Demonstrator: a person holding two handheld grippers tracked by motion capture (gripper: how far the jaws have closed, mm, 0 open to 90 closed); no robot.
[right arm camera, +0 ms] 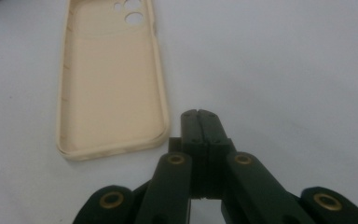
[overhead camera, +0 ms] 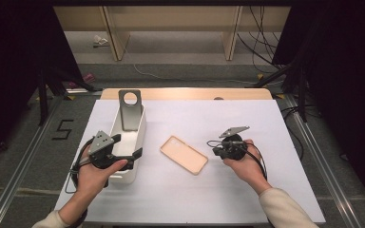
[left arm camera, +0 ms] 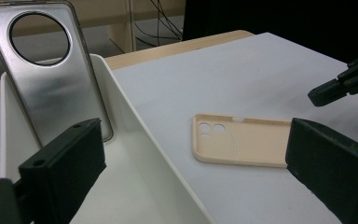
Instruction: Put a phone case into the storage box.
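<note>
With the right tongs (right arm camera: 199,113) fully closed on nothing just beside the beige phone case (right arm camera: 112,79), flat on the worktop (overhead camera: 266,190), the case could be shoved, not gripped. Left tongs (left arm camera: 191,177) are held open, empty, over the white bin (left arm camera: 140,140).

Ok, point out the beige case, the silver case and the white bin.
beige case (overhead camera: 184,154), high view, middle of its inner face.
silver case (left arm camera: 56,88), left gripper view, flat back below the round hole.
white bin (overhead camera: 140,130), high view, right wall.
</note>
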